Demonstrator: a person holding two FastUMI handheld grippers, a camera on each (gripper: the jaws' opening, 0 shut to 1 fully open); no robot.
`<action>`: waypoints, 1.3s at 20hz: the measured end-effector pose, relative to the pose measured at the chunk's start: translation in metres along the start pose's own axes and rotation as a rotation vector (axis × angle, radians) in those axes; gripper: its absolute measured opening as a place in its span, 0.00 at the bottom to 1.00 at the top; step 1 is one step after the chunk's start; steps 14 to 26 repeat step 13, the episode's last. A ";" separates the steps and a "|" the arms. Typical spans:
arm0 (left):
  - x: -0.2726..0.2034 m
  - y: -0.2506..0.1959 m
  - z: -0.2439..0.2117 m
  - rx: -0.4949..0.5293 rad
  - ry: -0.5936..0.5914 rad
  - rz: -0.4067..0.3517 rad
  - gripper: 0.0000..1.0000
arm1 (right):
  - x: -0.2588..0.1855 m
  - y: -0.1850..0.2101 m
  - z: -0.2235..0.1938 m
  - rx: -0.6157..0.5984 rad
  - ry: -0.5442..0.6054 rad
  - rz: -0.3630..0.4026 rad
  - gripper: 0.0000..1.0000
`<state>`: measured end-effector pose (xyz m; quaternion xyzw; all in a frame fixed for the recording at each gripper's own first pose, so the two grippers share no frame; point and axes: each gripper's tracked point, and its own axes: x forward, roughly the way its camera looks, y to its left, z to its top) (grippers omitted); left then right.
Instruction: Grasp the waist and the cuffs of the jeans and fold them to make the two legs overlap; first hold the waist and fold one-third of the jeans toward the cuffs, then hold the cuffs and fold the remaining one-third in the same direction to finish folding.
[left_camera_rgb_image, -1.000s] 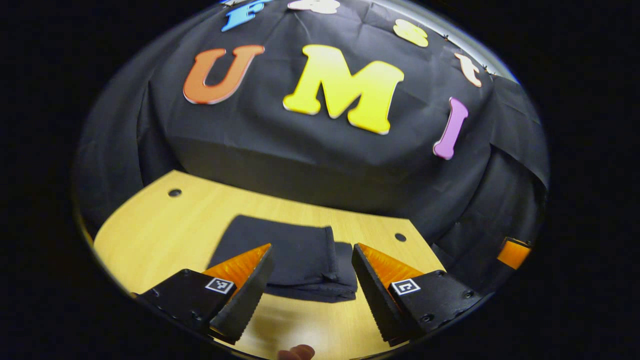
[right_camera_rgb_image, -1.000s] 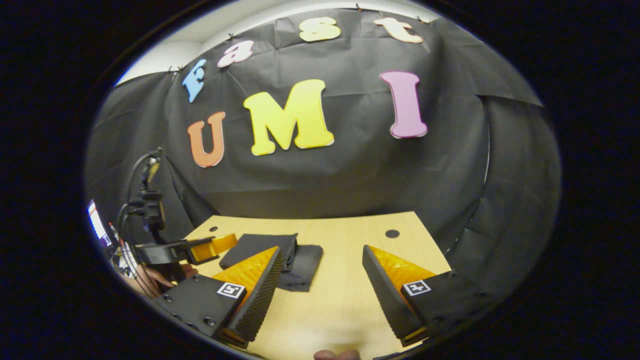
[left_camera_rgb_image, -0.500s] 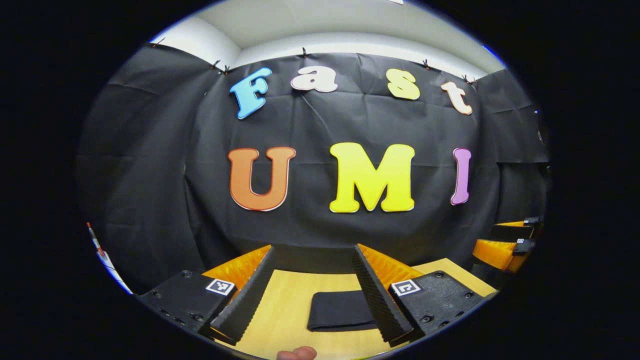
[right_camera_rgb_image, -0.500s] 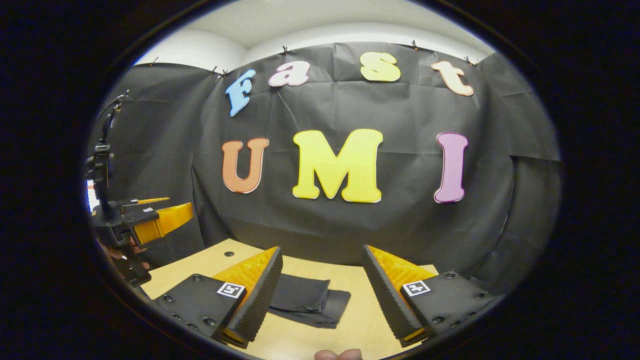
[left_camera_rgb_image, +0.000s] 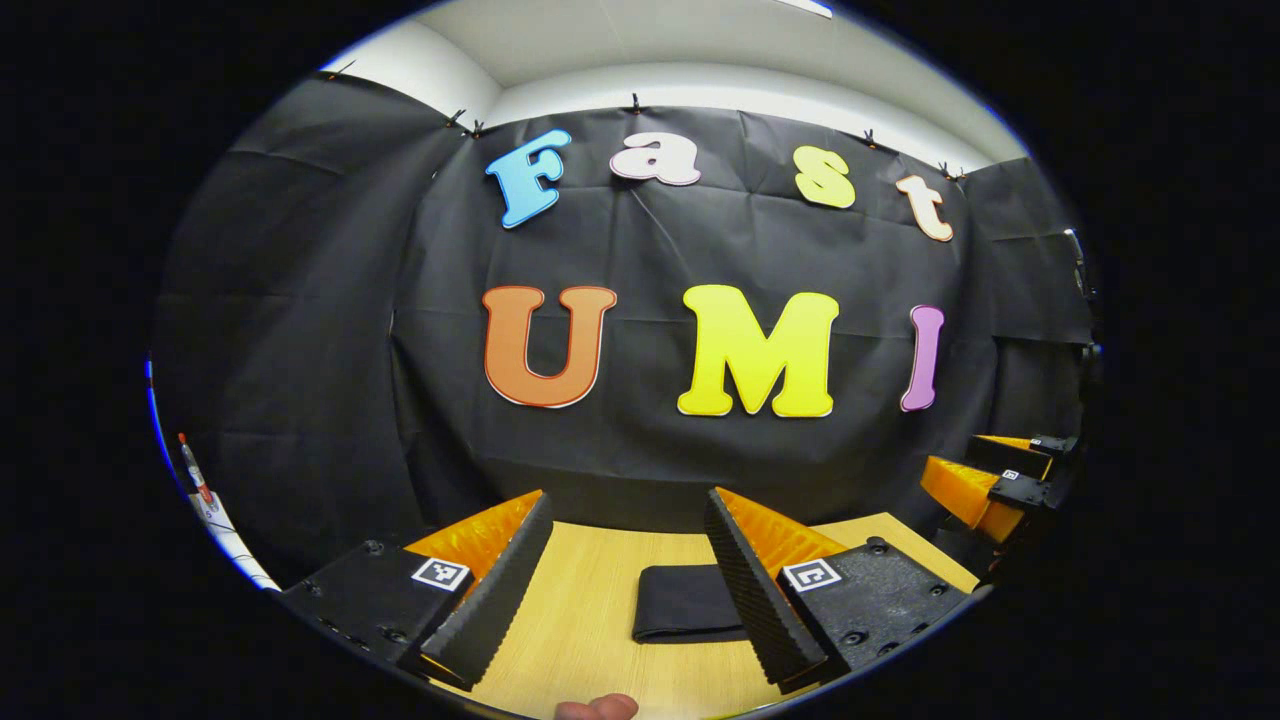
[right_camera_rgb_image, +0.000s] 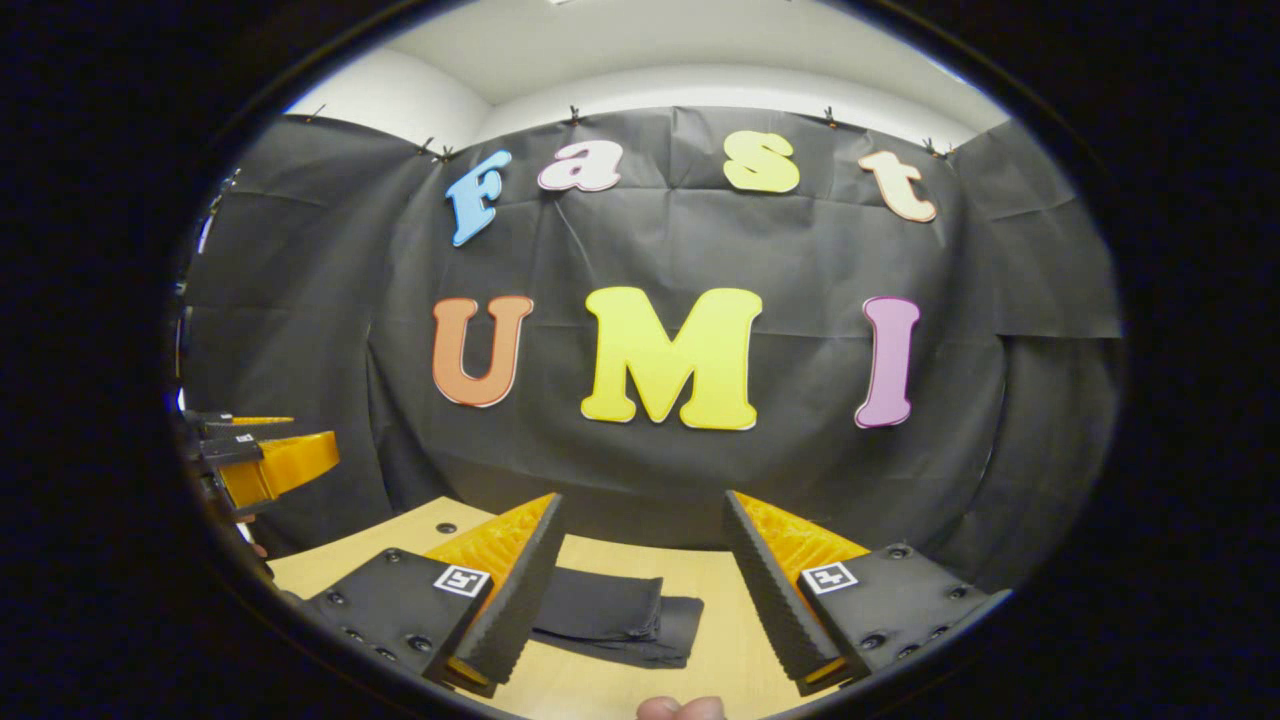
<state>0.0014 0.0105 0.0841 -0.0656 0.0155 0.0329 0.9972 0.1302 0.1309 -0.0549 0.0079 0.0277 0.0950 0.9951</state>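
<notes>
1. The jeans (left_camera_rgb_image: 690, 615) lie folded into a small, flat, dark bundle on the wooden table (left_camera_rgb_image: 580, 610), toward the near side of the tabletop. In the right gripper view the bundle (right_camera_rgb_image: 615, 625) shows stacked layers, with a lower layer sticking out a little on one side.

2. The left gripper (left_camera_rgb_image: 625, 590) is held above the table with its jaws spread wide and nothing between them. In its own view, the bundle sits on the table beyond the fingers, partly hidden behind one finger; the gripper is not touching the cloth.

3. The right gripper (right_camera_rgb_image: 640, 600) is likewise parted wide and empty, held clear of the table. In its own view the bundle sits just beyond and between its fingers, closer to one finger.

4. Each gripper also appears off to the side in the other's view: the right gripper (left_camera_rgb_image: 985, 485) at the edge of the left gripper view, the left gripper (right_camera_rgb_image: 265, 460) at the edge of the right gripper view. Both are well apart from the jeans.

5. A fingertip (left_camera_rgb_image: 597, 708) of the person peeks in at the bottom of the left gripper view.

6. A small round hole (right_camera_rgb_image: 446, 527) marks the tabletop near its far edge.

7. Black cloth (right_camera_rgb_image: 300, 330) hangs behind the table as the booth's wall, with a pale ceiling (left_camera_rgb_image: 700, 40) above it.
</notes>
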 end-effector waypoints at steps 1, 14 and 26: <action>-0.001 0.002 0.002 -0.005 -0.003 -0.005 0.98 | -0.001 -0.001 0.001 -0.005 -0.004 -0.006 0.93; -0.003 0.016 0.004 -0.015 -0.006 -0.002 0.98 | -0.003 0.003 -0.002 -0.019 0.014 -0.002 0.93; -0.003 0.016 0.004 -0.015 -0.006 -0.002 0.98 | -0.003 0.003 -0.002 -0.019 0.014 -0.002 0.93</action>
